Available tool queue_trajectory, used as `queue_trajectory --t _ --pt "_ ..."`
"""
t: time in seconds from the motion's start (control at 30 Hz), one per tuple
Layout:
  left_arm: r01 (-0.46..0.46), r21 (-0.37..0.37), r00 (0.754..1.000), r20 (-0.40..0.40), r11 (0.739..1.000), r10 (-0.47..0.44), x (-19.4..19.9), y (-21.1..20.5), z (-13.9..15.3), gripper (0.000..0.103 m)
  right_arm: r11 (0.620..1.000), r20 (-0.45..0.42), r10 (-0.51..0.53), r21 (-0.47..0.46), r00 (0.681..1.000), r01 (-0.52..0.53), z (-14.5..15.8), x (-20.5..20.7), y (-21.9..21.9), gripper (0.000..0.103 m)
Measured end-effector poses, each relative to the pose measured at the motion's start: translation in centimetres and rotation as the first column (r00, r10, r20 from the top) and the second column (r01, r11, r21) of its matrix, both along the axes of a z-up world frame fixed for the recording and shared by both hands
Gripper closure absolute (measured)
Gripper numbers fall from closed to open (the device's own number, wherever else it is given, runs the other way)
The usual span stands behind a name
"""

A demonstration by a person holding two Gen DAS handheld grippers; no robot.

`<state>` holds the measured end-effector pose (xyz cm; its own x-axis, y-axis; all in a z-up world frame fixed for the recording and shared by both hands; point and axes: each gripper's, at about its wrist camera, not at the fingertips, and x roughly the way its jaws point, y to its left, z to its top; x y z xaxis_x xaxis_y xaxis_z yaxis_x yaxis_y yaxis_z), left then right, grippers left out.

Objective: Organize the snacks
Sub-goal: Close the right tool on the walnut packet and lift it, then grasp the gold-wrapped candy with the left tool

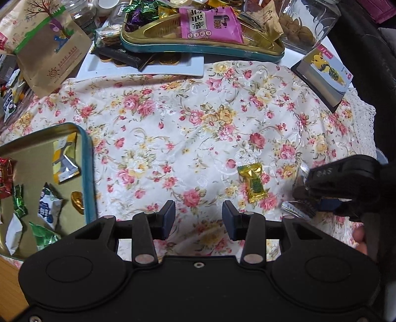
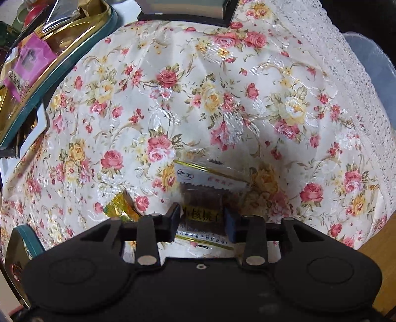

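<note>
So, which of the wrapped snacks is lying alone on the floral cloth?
The gold-wrapped candy with the green label. It lies free on the tablecloth; the others sit in the tins, and the right gripper has the clear packet.

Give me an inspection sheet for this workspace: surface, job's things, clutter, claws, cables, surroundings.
Surface: floral cloth, wrinkled, lace edge at right.
Job's things: gold candy loose on cloth; clear snack packet between the right claw's pads; near tin holds several wrapped sweets; far tin heaped with packets.
Clutter: paper bag, jar, card, white tray with gold coins.
Claws: left claw open, empty, above cloth; right claw shut on the packet.
Cables: nothing seen.
Surroundings: wooden surface at the lower corners; elsewhere dark, unclear.
</note>
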<state>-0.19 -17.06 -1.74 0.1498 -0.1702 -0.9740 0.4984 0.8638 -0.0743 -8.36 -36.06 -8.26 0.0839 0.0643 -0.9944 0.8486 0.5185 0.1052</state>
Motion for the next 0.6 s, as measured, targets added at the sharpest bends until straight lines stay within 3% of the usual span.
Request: queue_trajectory --t 0.23,0.43,0.6 --pt "0.048 -0.016 0.998 0.028 0.999 -0.048 -1.3 -3.0 -2.3 0.052 0.996 0.083 0.016 -0.092 0.996 -0.008 5.2 -1.3 -0.7 0.070" --pt "0.062 -0.058 0.998 0.011 0.996 -0.062 -2.7 -5.2 -3.4 0.052 0.997 0.177 -0.027 -0.064 0.984 0.039 8.1 -2.6 -1.7 0.070" --pt "0.049 -0.038 0.997 0.066 0.998 -0.047 -3.4 -6.4 -4.1 0.052 0.993 0.214 -0.058 -0.089 0.975 0.079 9.7 -3.4 -2.2 0.070"
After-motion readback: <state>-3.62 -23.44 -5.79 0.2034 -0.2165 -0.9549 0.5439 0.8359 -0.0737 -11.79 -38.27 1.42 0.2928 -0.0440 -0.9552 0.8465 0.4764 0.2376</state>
